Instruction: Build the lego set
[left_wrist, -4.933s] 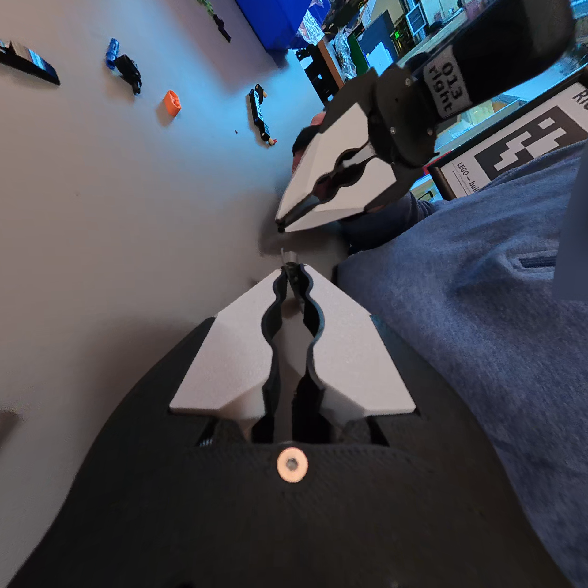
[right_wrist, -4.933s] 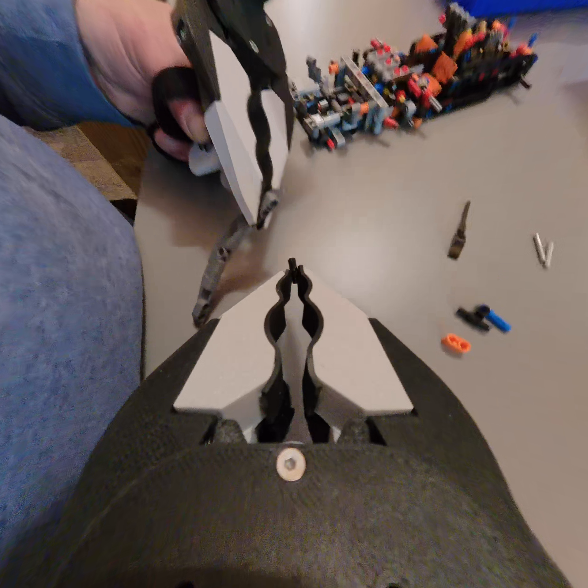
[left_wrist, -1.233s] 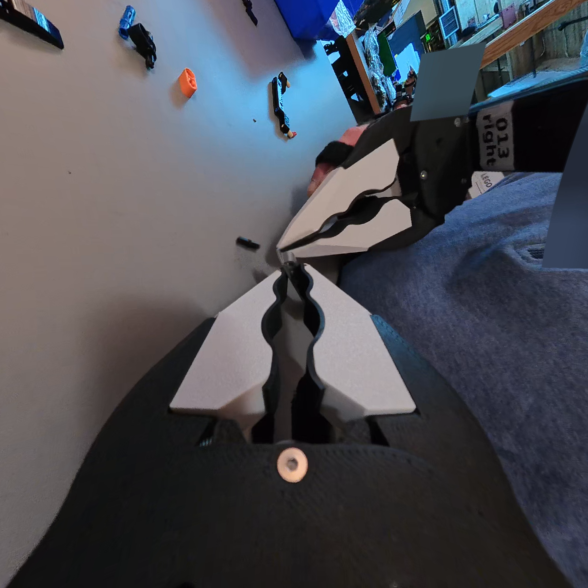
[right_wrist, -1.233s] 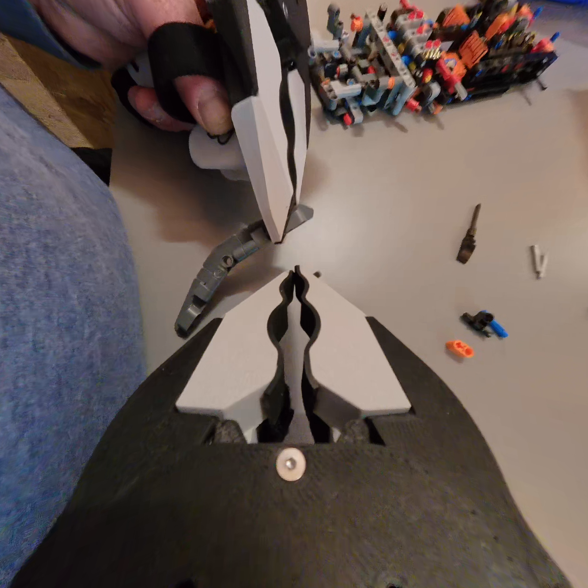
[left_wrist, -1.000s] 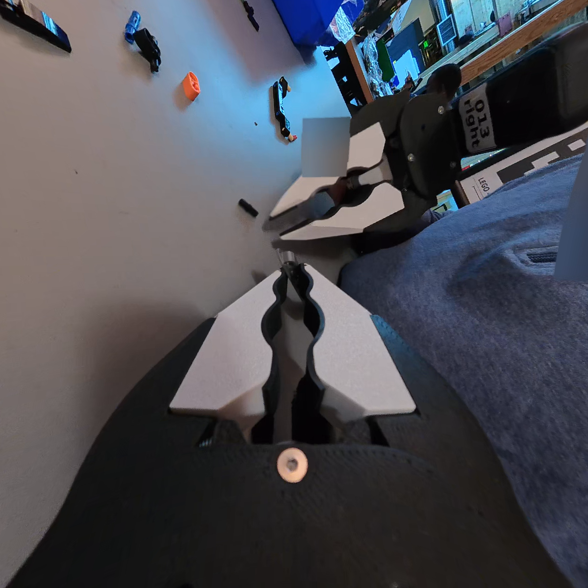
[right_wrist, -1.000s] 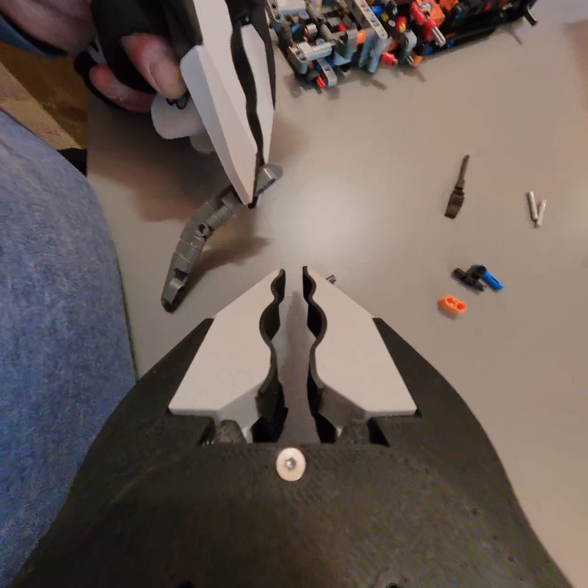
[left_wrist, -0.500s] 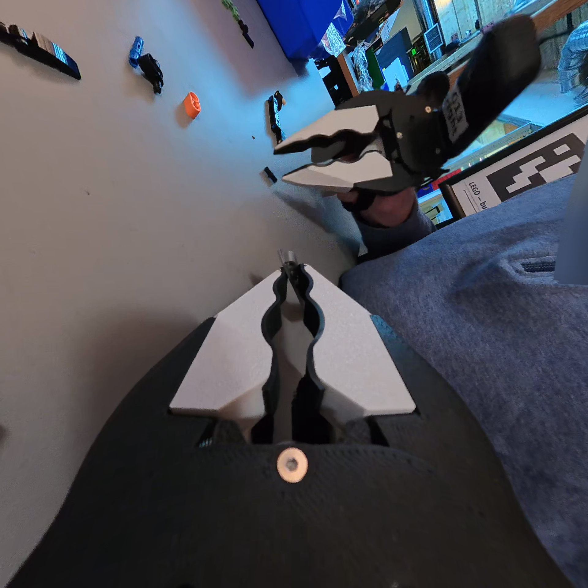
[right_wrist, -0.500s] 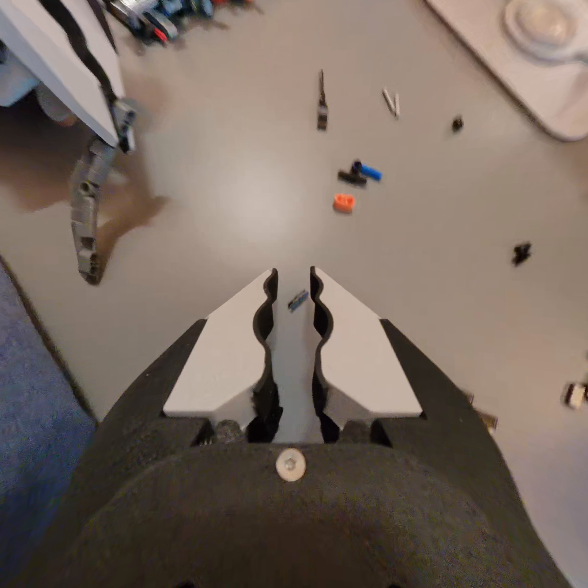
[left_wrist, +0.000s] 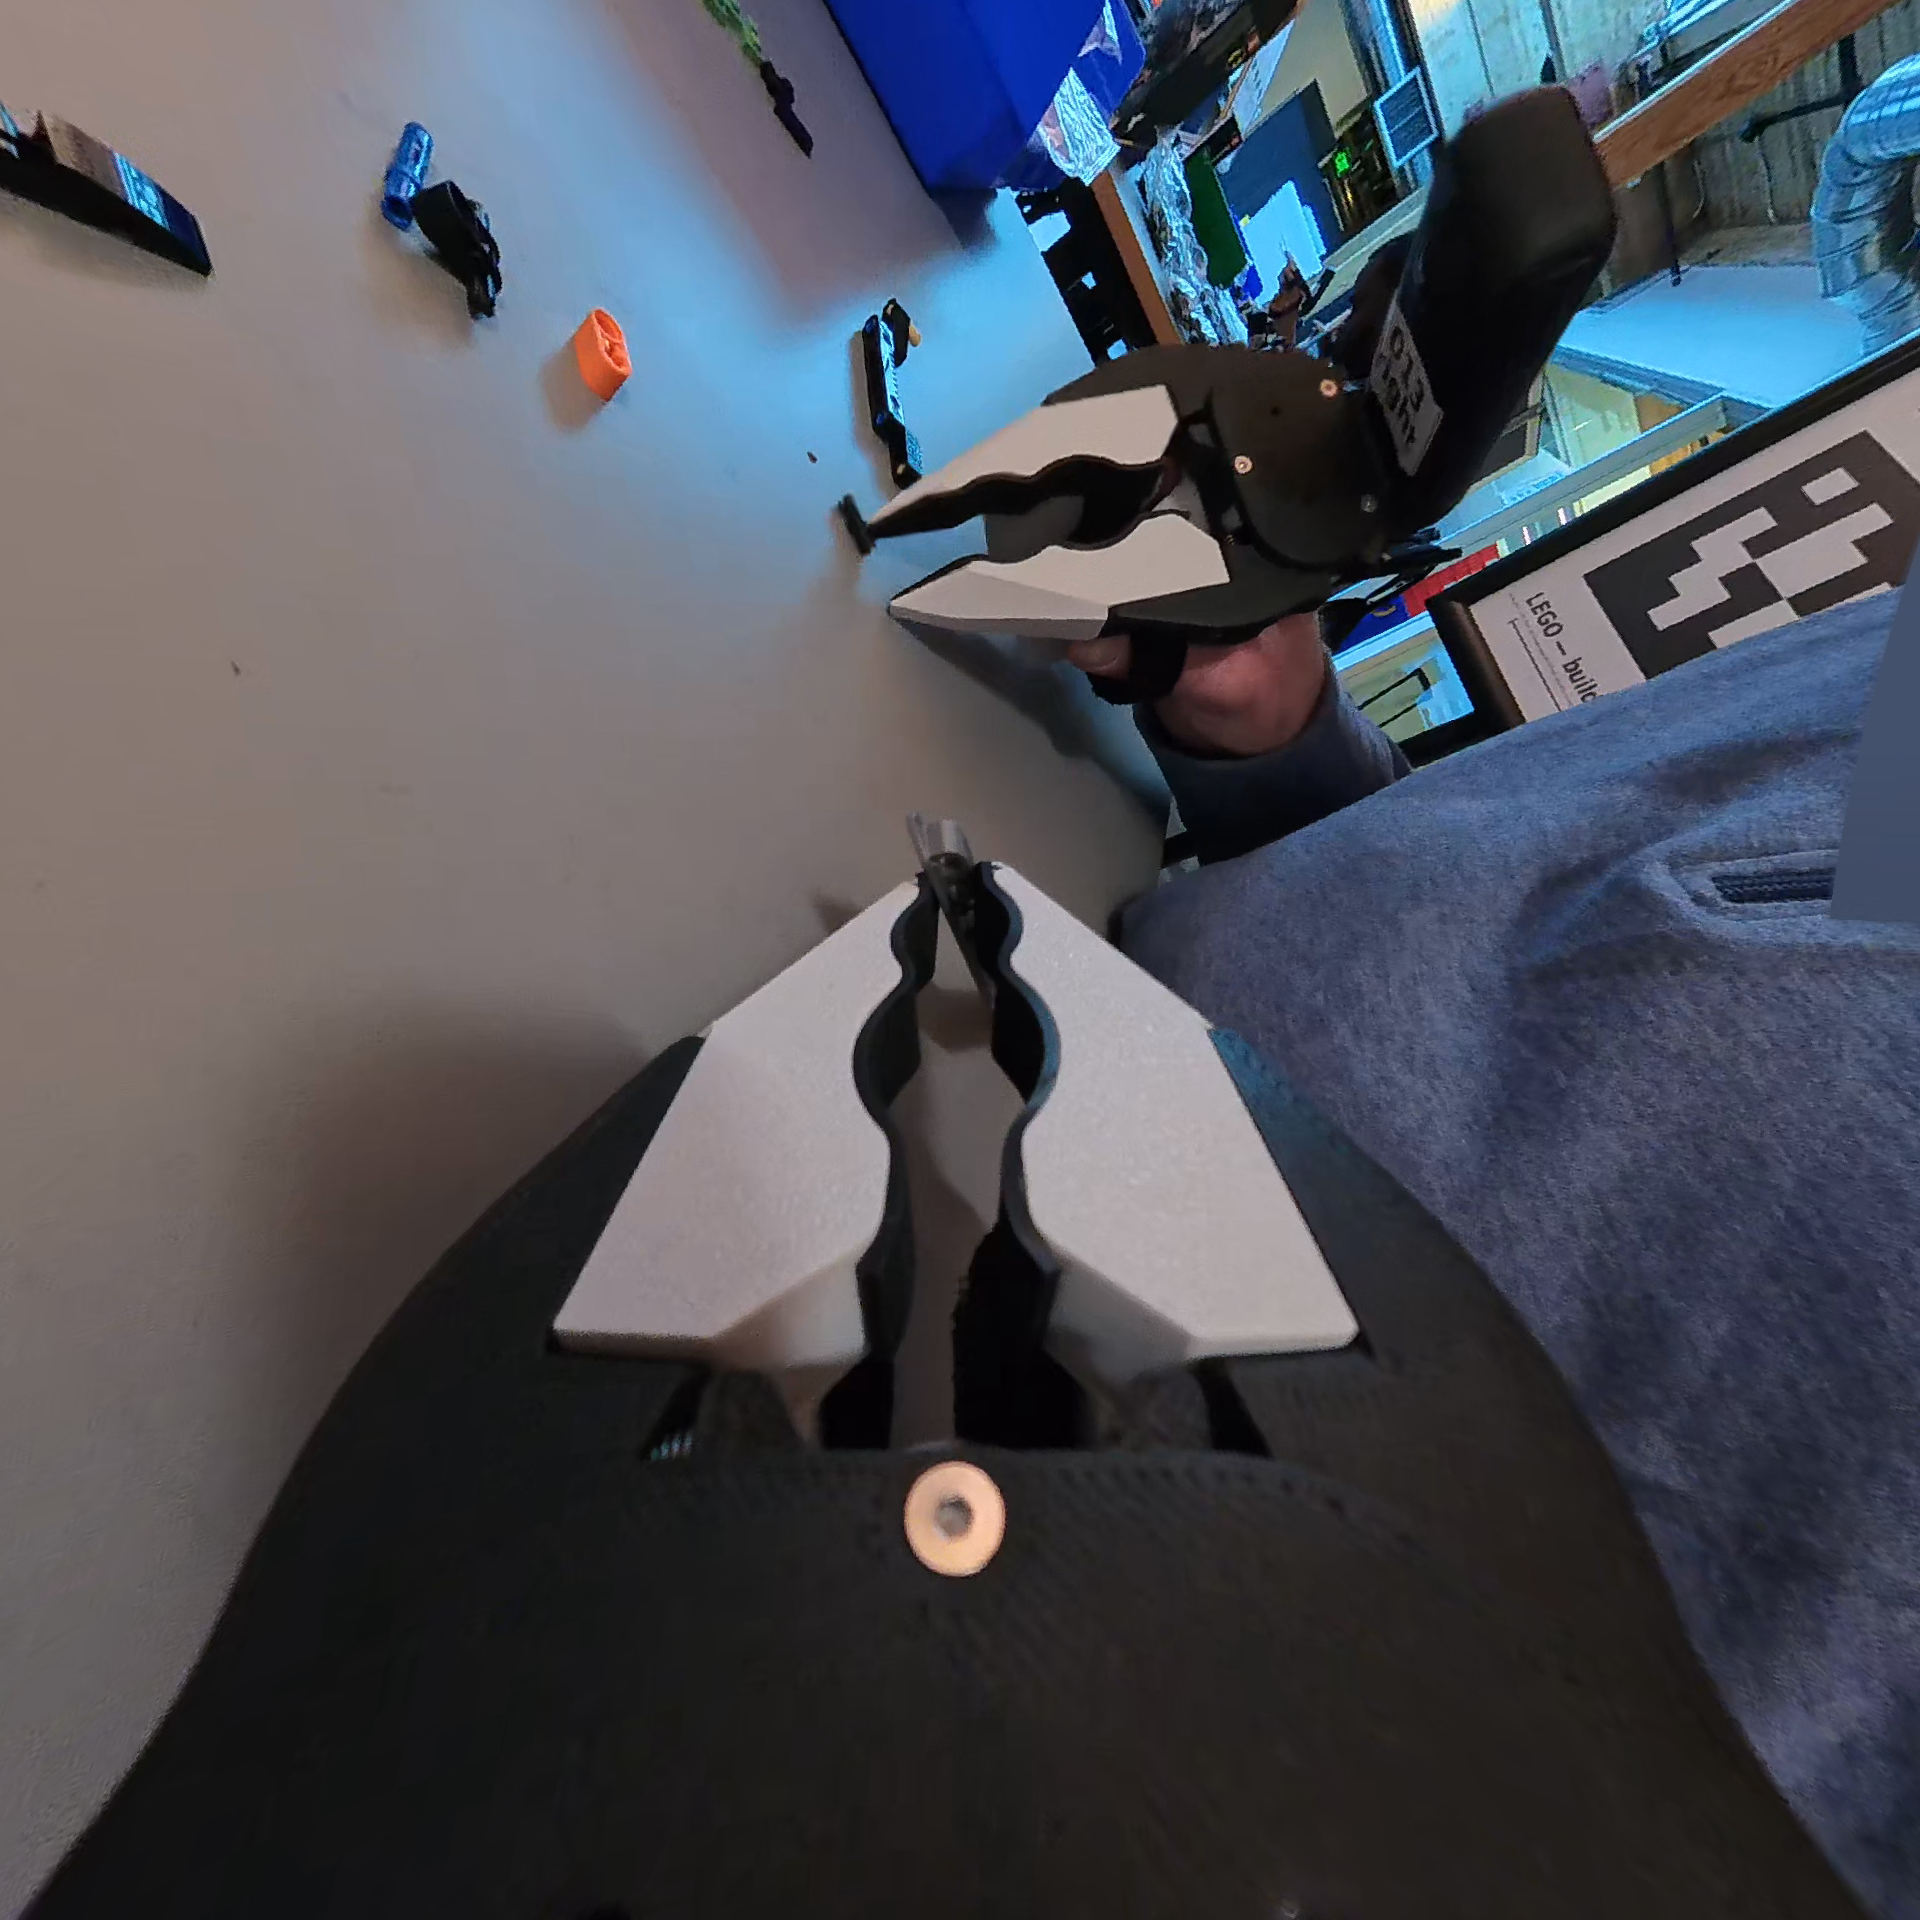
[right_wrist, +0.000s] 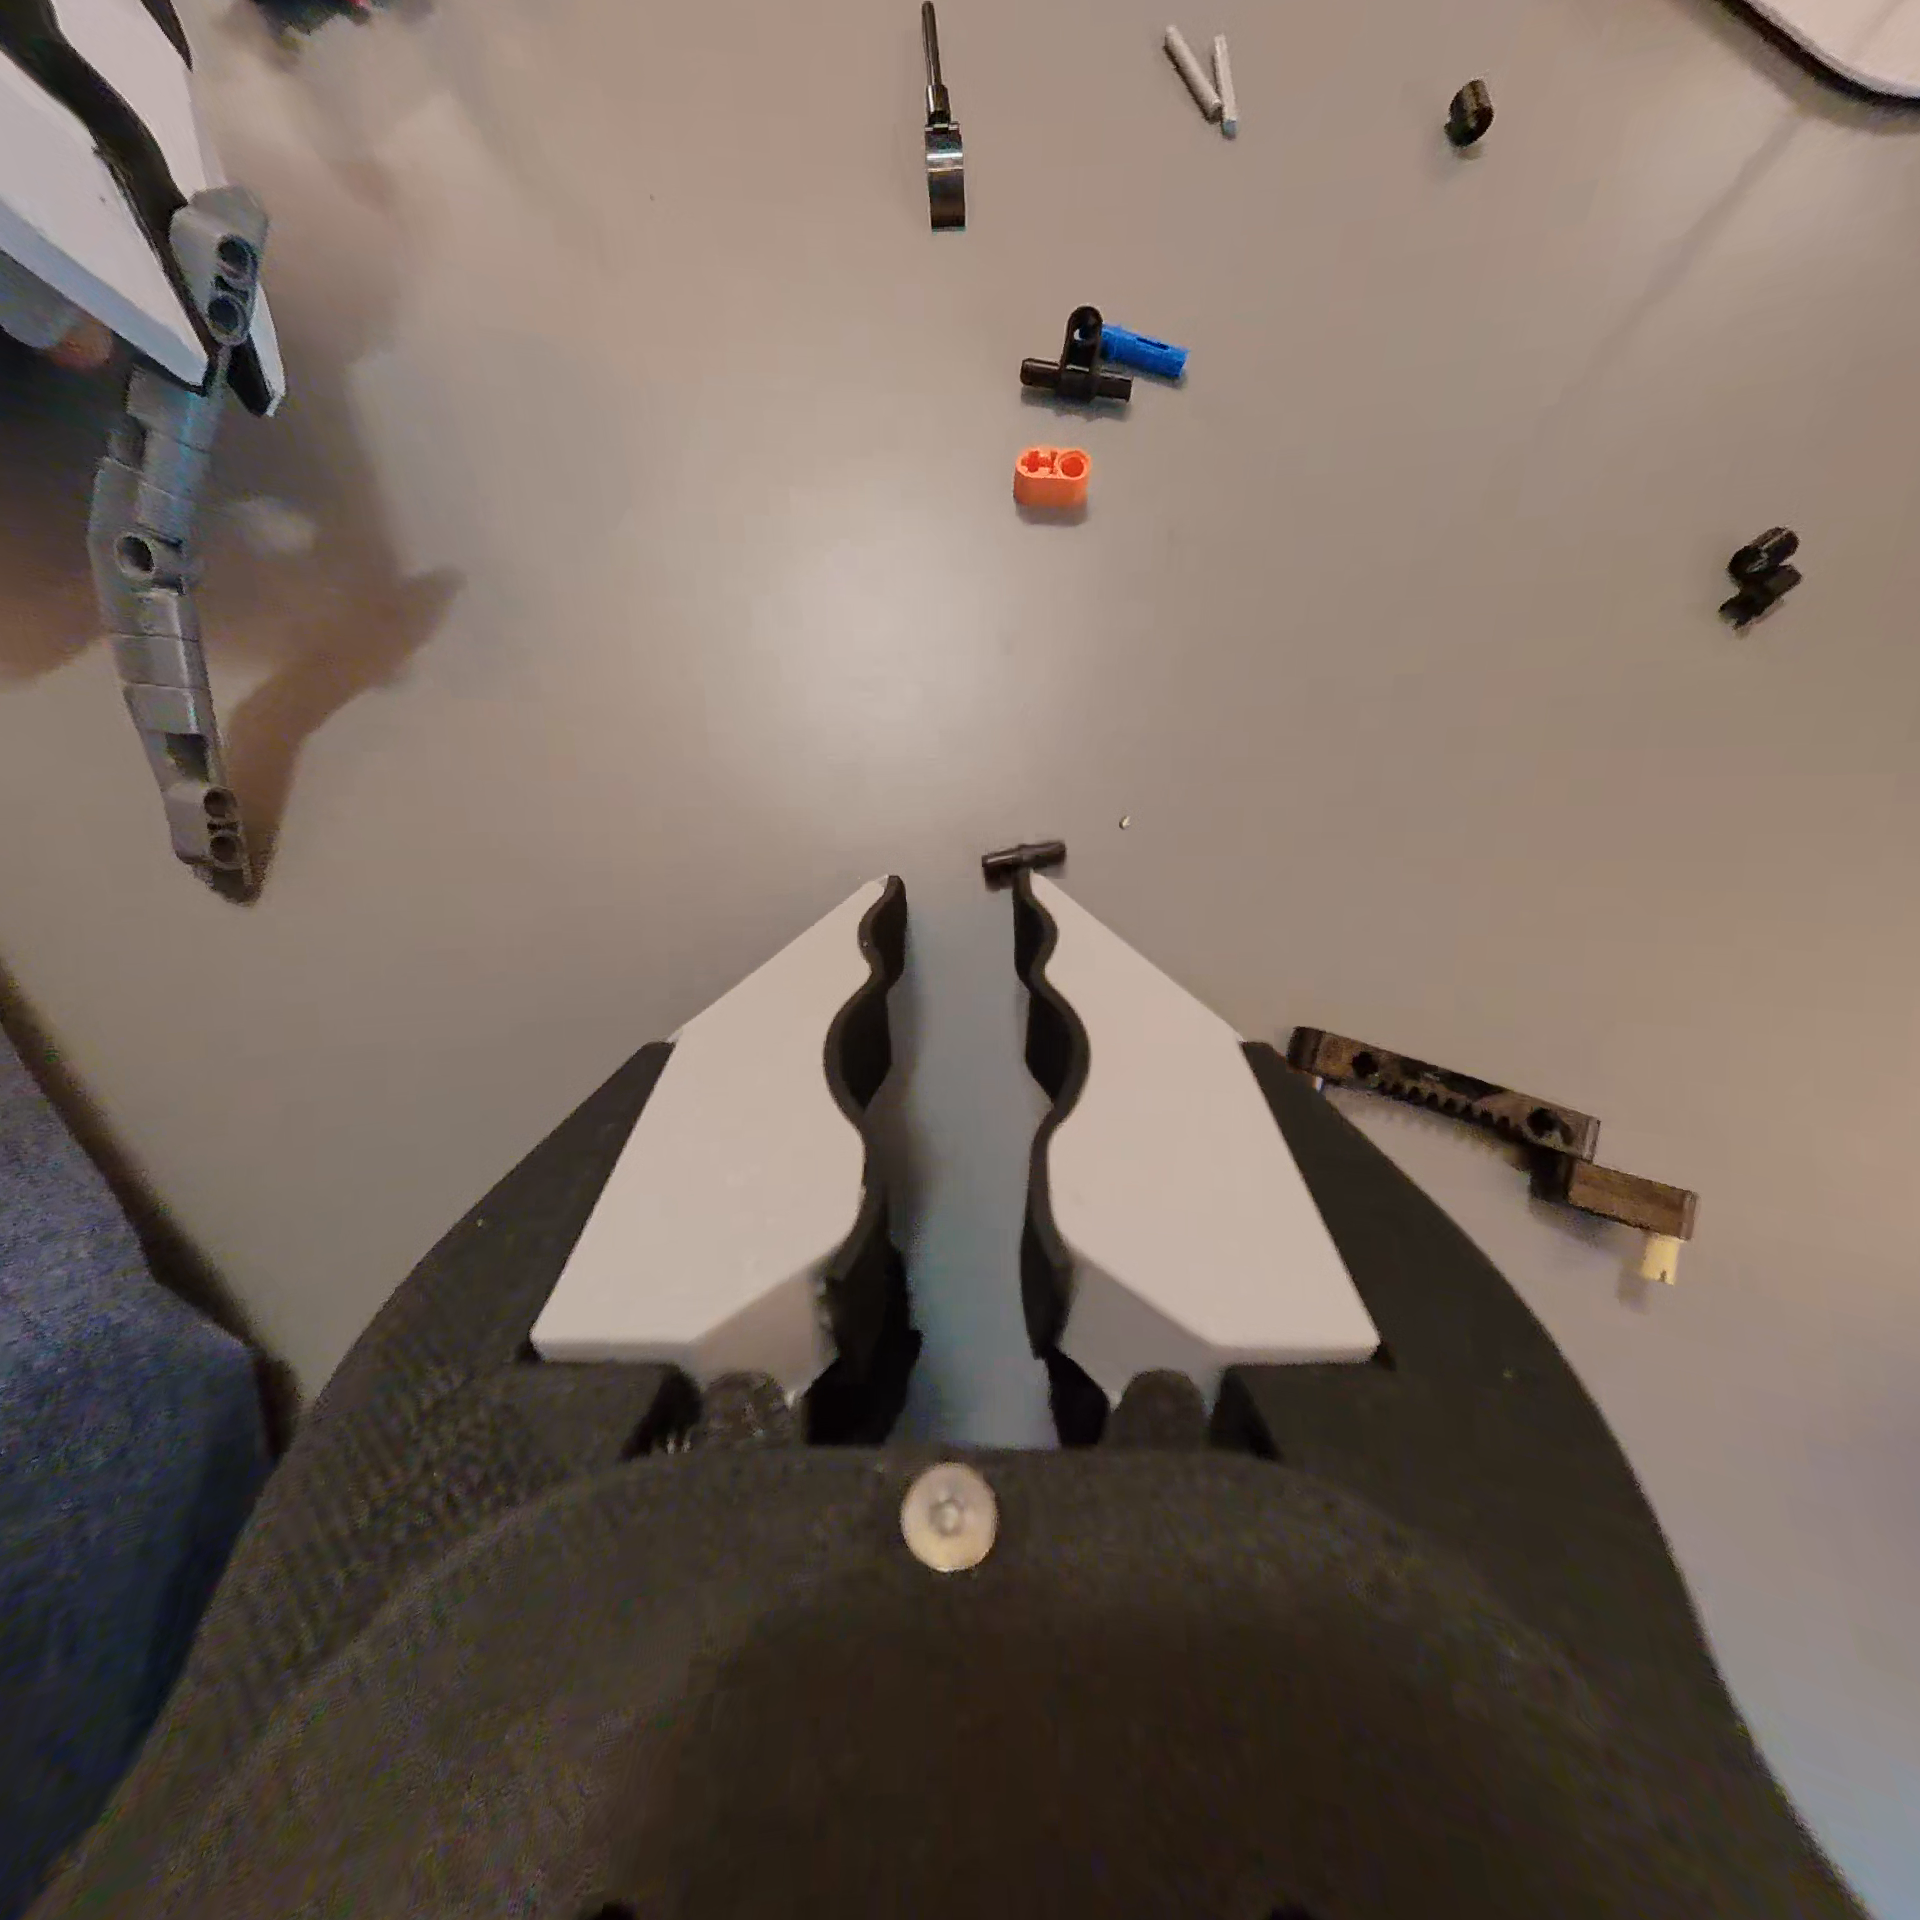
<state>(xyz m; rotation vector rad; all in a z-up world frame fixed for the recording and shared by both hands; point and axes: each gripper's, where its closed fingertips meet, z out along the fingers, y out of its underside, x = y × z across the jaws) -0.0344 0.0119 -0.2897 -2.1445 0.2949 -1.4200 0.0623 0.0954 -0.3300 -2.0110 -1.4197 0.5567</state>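
Observation:
My left gripper (left_wrist: 951, 883) is shut on a long grey curved Lego beam (left_wrist: 940, 840), seen edge-on at its tips. In the right wrist view the left gripper (right_wrist: 229, 358) holds that beam (right_wrist: 166, 623) hanging just above the table at the far left. My right gripper (right_wrist: 958, 888) is open and empty, low over the table. A small black pin (right_wrist: 1023, 860) lies on the table just at its right fingertip (right_wrist: 1023, 904). The left wrist view shows the right gripper (left_wrist: 883, 561) open with the black pin (left_wrist: 852, 523) at its tip.
Loose parts lie ahead of the right gripper: an orange connector (right_wrist: 1052, 480), a black connector with a blue pin (right_wrist: 1091, 358), a black axle piece (right_wrist: 943, 156), two grey pins (right_wrist: 1205, 78) and a black clip (right_wrist: 1759, 577). A black rack assembly (right_wrist: 1486, 1132) lies to its right. A blue sleeve covers the near left. About 15 cm separates my left fingertips from my right. From my right tips it is roughly 8 cm to the orange connector (right_wrist: 1052, 480); from my left, 15 cm.
My right gripper opened and the black pin it held by the beam dropped onto the table. The right gripper then moved away from the left one and lowered beside the pin. The left gripper stays shut on the beam.

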